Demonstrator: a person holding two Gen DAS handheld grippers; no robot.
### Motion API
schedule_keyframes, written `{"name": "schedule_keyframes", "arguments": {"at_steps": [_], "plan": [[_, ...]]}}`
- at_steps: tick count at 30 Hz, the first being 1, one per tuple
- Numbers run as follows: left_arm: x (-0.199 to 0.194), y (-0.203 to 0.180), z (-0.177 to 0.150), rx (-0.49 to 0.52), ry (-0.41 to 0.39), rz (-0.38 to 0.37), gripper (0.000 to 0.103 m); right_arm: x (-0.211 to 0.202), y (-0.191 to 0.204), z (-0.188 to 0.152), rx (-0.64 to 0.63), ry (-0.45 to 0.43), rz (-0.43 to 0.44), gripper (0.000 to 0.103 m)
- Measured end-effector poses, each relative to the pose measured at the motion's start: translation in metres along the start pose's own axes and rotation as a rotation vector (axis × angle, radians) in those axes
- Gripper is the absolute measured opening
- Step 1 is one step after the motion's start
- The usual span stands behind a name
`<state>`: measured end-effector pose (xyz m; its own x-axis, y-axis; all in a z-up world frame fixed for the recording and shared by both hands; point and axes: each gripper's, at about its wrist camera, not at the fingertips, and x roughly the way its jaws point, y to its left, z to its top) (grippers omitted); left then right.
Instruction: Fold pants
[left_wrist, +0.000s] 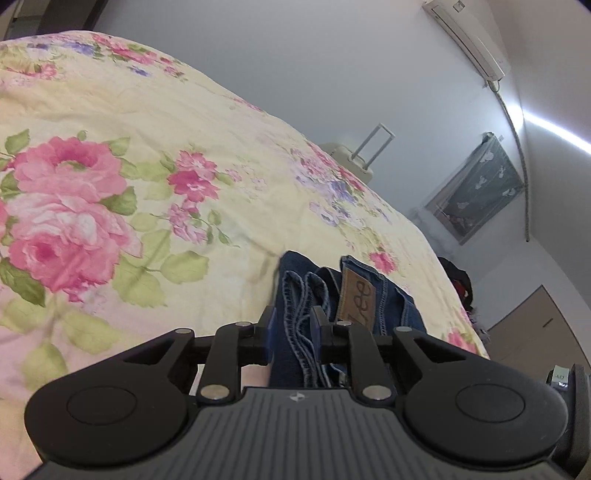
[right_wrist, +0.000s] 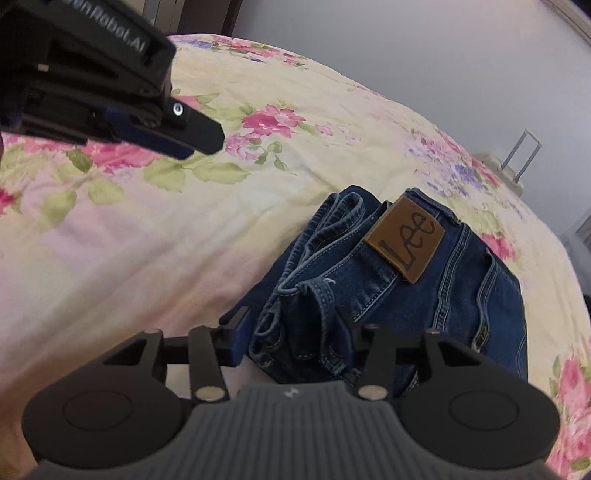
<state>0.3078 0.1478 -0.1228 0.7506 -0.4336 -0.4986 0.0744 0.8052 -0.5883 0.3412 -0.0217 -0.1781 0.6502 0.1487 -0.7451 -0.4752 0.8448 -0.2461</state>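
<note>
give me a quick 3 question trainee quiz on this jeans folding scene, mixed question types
1. True or false: the jeans lie spread out flat at full length on the floral bedspread.
2. Multiple choice: what shows on top of the bundle? A) a zip B) a brown Lee patch C) a belt
3. Short answer: in the right wrist view, what lies between the fingers of the right gripper?

Key
1. False: they are folded into a compact bundle.
2. B
3. The hemmed edges of the jeans; the jaws stand apart around them, and whether the pads press is unclear.
</note>
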Motion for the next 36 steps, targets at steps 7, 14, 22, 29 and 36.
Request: {"name": "schedule_keyframes", "arguments": {"at_steps": [7,14,22,29,36], "plan": [[0.031,-0.025,-0.010,0.053,0.065,-0.054,0.044,-0.053,-0.063,-0.024,0.325,-0.096,0.175,0.054],[0.079,-0.054,-0.014,0.196,0.107,-0.024,0.046,-0.077,-0.150,-0.071,0.507,-0.180,-0.057,0.054],[0.132,-0.036,-0.015,0.155,0.179,-0.037,0.043,-0.055,-0.218,-0.121,0.676,-0.245,-0.096,0.054],[0.113,-0.054,-0.010,0.290,0.156,0.040,0.056,-0.028,-0.227,-0.141,0.747,-0.283,-0.038,0.054],[0.121,-0.042,-0.015,0.257,0.198,0.084,0.061,-0.016,-0.238,-0.146,0.796,-0.275,0.010,0.054]]}}
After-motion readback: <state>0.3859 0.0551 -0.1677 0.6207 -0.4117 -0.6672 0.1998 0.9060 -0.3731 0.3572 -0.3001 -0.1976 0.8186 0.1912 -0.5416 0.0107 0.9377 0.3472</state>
